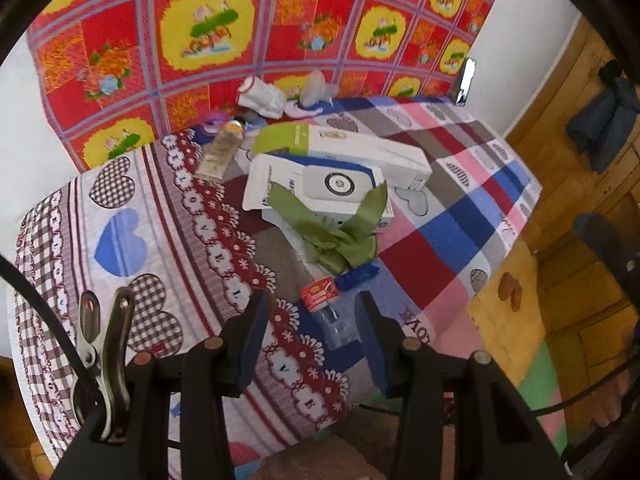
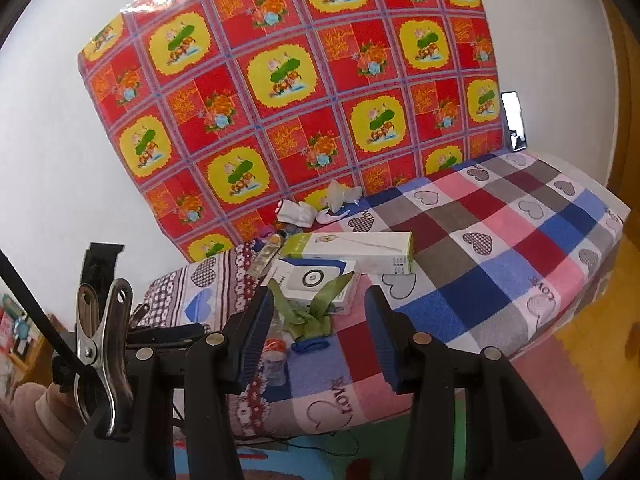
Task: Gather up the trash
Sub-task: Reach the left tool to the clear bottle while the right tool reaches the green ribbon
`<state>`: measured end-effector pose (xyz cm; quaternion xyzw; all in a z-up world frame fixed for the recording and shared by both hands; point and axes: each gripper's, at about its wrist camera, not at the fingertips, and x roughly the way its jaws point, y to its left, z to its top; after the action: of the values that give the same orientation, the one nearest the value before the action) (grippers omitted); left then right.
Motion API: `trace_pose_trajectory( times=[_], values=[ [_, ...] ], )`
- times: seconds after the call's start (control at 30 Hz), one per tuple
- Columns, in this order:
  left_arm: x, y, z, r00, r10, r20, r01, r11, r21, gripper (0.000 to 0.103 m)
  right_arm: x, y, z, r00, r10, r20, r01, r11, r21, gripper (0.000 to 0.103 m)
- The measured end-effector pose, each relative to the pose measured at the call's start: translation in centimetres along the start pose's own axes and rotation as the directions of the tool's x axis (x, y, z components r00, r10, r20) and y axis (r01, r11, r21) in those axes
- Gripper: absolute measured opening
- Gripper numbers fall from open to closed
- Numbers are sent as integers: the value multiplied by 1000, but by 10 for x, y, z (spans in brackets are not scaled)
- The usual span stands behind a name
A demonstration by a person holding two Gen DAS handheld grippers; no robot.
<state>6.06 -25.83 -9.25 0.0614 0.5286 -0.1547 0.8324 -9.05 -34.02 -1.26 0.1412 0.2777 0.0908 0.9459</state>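
Trash lies on a bed with a heart-patterned blanket (image 1: 460, 216). A clear plastic bottle with a red label (image 1: 325, 306) lies near the front edge, with a blue wrapper (image 1: 357, 276) and a green ribbon (image 1: 336, 236) just behind it. The ribbon drapes over a white box with a camera picture (image 1: 316, 184). My left gripper (image 1: 312, 320) hangs open just above the bottle and holds nothing. My right gripper (image 2: 320, 312) is also open and empty, in front of the bed edge, with the bottle (image 2: 276, 354) beside its left finger.
A long white and green box (image 1: 348, 148), a tube (image 1: 220, 148), crumpled white paper (image 1: 262, 98) and clear plastic (image 1: 316, 84) lie toward the red floral sheet (image 1: 208, 32) on the wall. A phone (image 2: 514, 120) leans at the bed's far end. Wooden cabinets (image 1: 580, 168) stand to the right.
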Motion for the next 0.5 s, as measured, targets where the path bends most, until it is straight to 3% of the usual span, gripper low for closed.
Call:
trace_pose_trajectory(
  times=[0.13,0.5],
  values=[
    [22,-8,1,1000,-4,-25,3,999,-43,47,13,-13,12,999,35,-40,-37,998,-46,49],
    [72,-18,-3,986,127,-110,-144,976,-165,47,47,-51,31,977,144,-156,-168,975,-146,49]
  ],
)
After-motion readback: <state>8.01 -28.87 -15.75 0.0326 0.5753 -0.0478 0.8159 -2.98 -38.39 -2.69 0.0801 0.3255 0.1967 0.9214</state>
